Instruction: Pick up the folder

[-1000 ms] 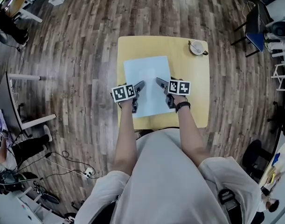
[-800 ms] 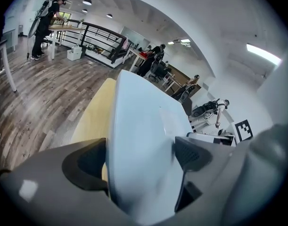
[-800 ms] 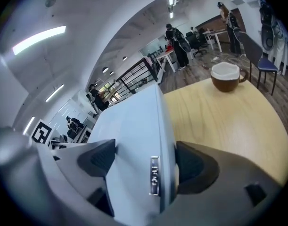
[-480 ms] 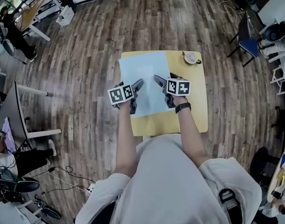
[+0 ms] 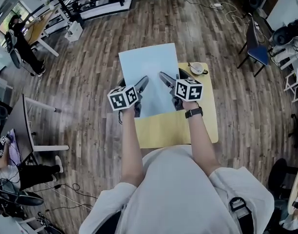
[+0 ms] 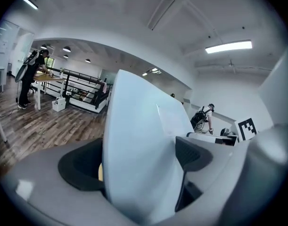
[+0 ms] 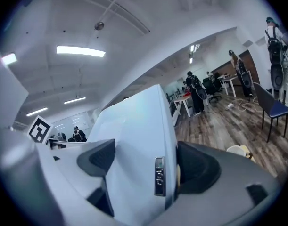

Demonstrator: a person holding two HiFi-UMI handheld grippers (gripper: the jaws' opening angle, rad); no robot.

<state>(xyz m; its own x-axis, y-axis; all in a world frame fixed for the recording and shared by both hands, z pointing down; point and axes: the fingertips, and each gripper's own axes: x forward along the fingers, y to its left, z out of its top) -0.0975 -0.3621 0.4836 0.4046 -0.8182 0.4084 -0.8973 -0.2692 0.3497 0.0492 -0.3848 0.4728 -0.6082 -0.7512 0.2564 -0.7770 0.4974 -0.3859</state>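
The folder is a pale blue flat sheet, held up off the yellow table with its far edge tilted upward. My left gripper is shut on its left side near the lower edge, and my right gripper is shut on its right side. In the left gripper view the folder stands edge-on between the dark pads. The right gripper view shows the folder clamped the same way, with a small metal tab on its edge beside the pad.
A white cup on a saucer sits at the table's far right corner. A blue chair stands to the right on the wood floor. Desks and people are at the far left.
Both grippers have risen with the folder between them. It has come off the tabletop and now reaches out past the table's far edge.
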